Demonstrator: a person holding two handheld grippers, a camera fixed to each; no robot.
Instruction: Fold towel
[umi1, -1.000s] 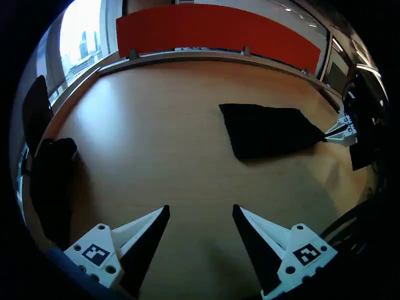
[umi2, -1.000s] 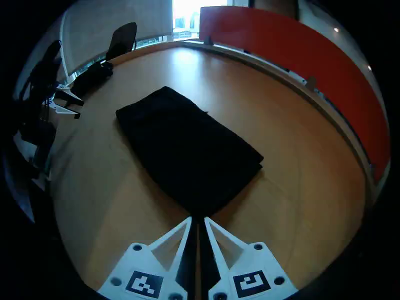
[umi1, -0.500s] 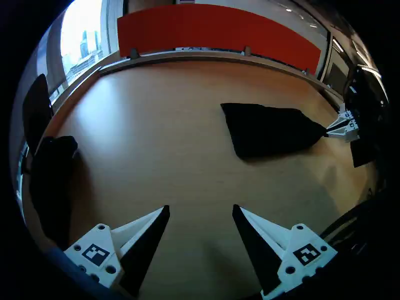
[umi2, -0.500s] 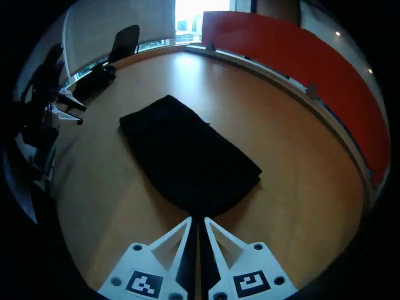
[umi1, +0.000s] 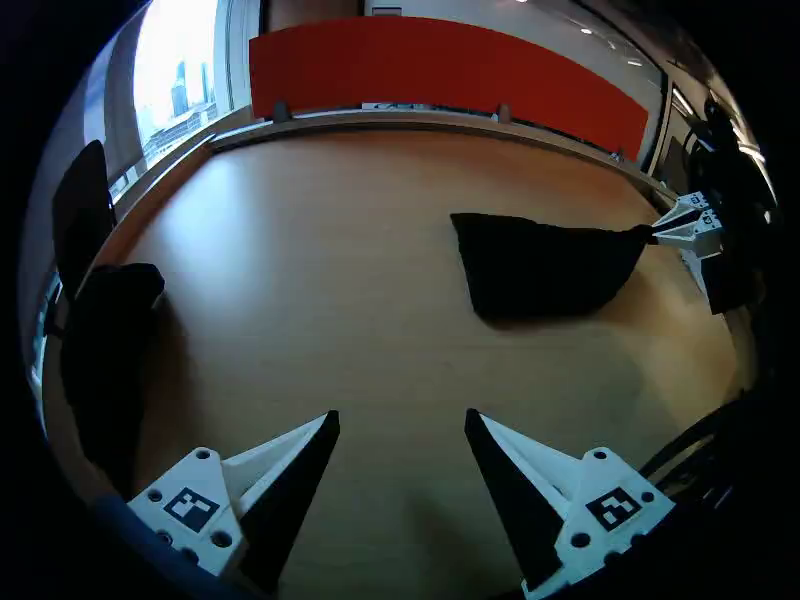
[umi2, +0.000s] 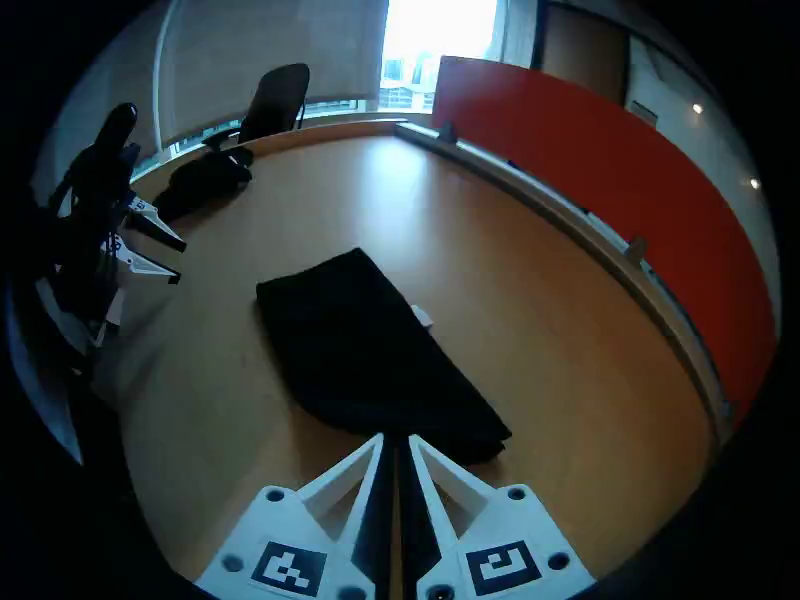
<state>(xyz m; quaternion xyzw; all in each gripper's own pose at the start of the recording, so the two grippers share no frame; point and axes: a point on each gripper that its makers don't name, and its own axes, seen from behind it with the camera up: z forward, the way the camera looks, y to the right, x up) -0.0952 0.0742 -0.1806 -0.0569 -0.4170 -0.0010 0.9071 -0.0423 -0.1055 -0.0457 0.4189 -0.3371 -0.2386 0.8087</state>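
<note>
A black towel (umi1: 540, 268) lies on the wooden table (umi1: 300, 280), out to the right in the left gripper view. Its right corner is raised off the wood, pinched by my right gripper (umi1: 662, 236). In the right gripper view that gripper (umi2: 395, 442) is shut on the near edge of the towel (umi2: 360, 350), which rises toward the fingers and shows a small white tag (umi2: 422, 318). My left gripper (umi1: 401, 416) is open above bare wood, well short of the towel, with nothing between its fingers. It also appears far off as the left gripper (umi2: 155, 246).
A red divider (umi1: 450, 65) runs along the table's far edge. A black bag (umi1: 105, 340) sits on the table at the left, with a dark chair (umi1: 78, 215) behind it. Bright windows (umi2: 440, 40) lie beyond. Bare wood surrounds the towel.
My right gripper has lifted the towel's corner and carried it inward, so the cloth looks shorter and bunched. The left gripper has stayed open in place.
</note>
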